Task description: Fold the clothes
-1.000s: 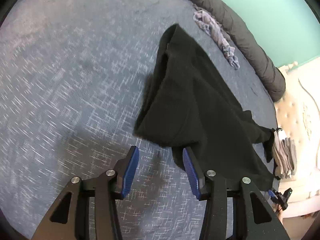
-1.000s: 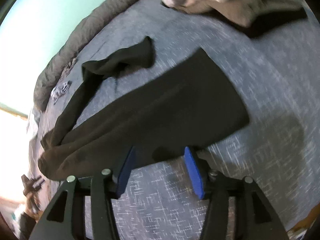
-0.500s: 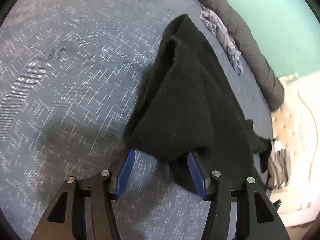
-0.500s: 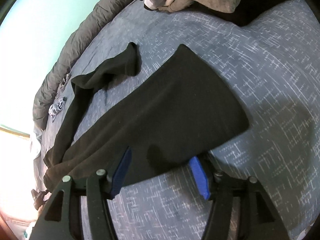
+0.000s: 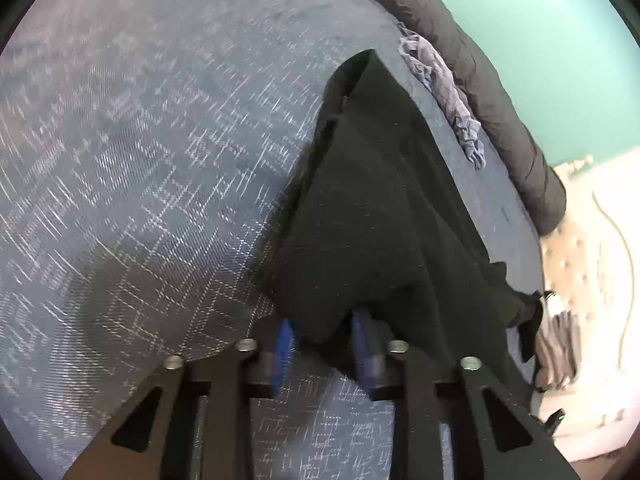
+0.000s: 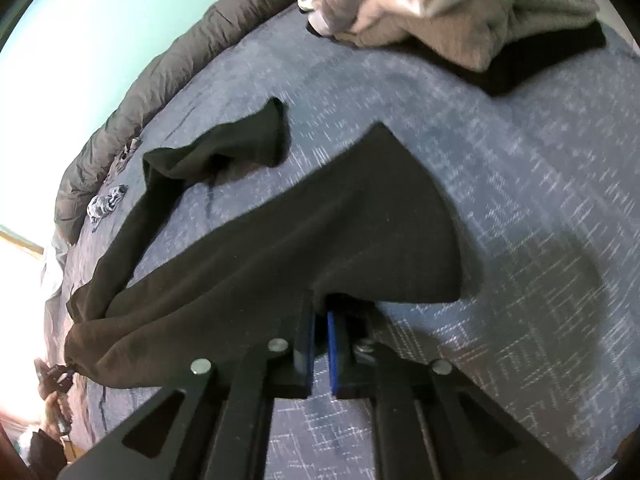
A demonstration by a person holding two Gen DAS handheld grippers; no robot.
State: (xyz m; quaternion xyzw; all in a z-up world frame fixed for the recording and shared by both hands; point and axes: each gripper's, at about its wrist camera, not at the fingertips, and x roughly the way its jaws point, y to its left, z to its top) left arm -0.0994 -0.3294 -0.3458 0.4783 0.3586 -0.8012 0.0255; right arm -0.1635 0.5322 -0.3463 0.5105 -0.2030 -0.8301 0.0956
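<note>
A black garment (image 5: 380, 208) lies spread on the blue patterned bedspread (image 5: 140, 180), with one sleeve (image 6: 224, 148) reaching toward the far side. My left gripper (image 5: 322, 326) has a near corner of the garment between its blue pads. Its jaws are closing, and a gap still shows between the pads. My right gripper (image 6: 318, 314) is shut on the garment's (image 6: 320, 232) near hem, the pads almost together with the cloth pinched between them. Both grippers point steeply down at the bed.
A rolled dark grey duvet (image 5: 480, 80) runs along the far edge below a teal wall. Beside it lies a crumpled grey-blue garment (image 5: 444, 80). A heap of beige and grey clothes (image 6: 460, 8) lies at the far right. Folded grey items (image 5: 560, 344) rest by the bed's edge.
The left gripper has come forward onto the garment's corner and its jaws have narrowed. The right gripper's jaws, open around the hem before, have shut on it.
</note>
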